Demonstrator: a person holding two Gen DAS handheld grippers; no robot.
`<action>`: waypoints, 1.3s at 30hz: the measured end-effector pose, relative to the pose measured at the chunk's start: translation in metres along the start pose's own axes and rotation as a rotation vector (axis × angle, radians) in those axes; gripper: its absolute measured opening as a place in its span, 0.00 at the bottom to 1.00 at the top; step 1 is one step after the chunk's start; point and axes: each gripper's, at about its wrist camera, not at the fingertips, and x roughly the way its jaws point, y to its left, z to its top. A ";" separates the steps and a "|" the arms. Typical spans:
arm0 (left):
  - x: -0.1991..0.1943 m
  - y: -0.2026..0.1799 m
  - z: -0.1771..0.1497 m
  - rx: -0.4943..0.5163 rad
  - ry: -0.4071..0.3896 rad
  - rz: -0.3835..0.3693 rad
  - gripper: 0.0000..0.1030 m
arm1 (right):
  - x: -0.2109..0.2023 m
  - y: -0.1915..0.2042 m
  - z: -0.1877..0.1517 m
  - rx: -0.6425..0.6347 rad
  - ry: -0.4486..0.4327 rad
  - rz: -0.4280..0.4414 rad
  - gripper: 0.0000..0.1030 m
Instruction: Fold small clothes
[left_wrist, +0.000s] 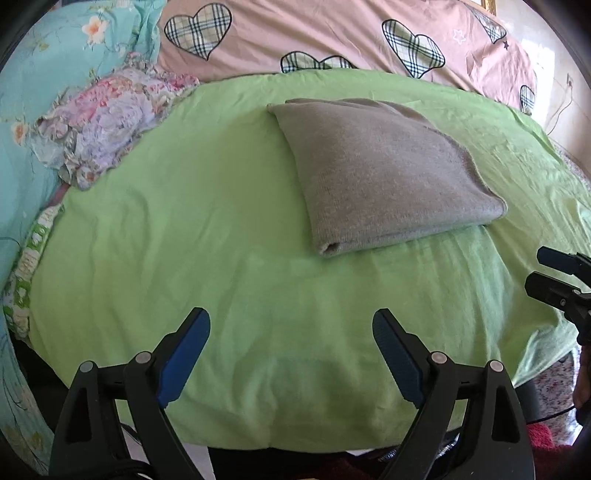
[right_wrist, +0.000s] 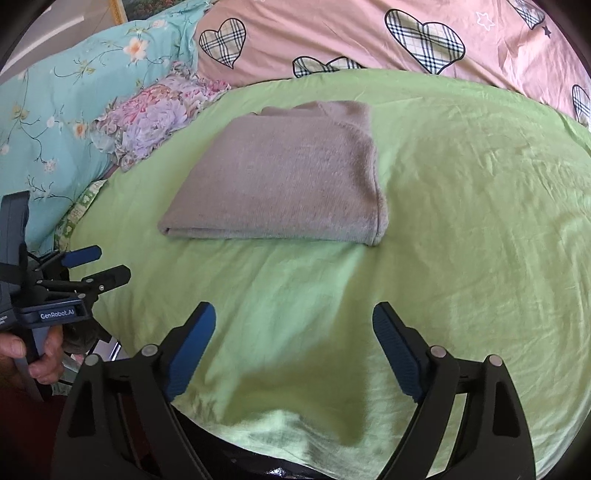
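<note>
Sweater (left_wrist: 384, 173), grey, lies folded square mid-bed on green sheet (left_wrist: 207, 229), toward far edge; left claw (left_wrist: 291, 354) & right claw (right_wrist: 293, 350) gape wide, empty, w/ folding apparently done.

We see the folded grey garment (left_wrist: 384, 173) as a soft, matt knit with a fine ribbed, slightly fuzzy face, lying on a thin green sheet (left_wrist: 184, 236) of smooth, lightly creased woven cloth. Behind it the pink heart-print cover (left_wrist: 332, 37) looks smooth with a faint sheen, and the floral ruffled cloth (left_wrist: 110, 122) thin and crumpled. The left gripper (left_wrist: 291, 354) and right gripper (right_wrist: 293, 350) look like matt black plastic with ridged blue pads (left_wrist: 184, 358) and small dull metal pins.
</note>
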 end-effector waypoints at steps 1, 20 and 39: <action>0.001 -0.002 0.001 0.009 -0.002 0.011 0.88 | 0.001 0.001 0.001 -0.005 -0.002 0.002 0.85; 0.022 -0.006 0.029 0.060 0.014 0.062 0.88 | 0.028 0.021 0.036 -0.099 0.023 0.037 0.85; 0.035 0.001 0.068 0.030 -0.009 0.039 0.88 | 0.042 0.018 0.075 -0.088 0.038 0.037 0.85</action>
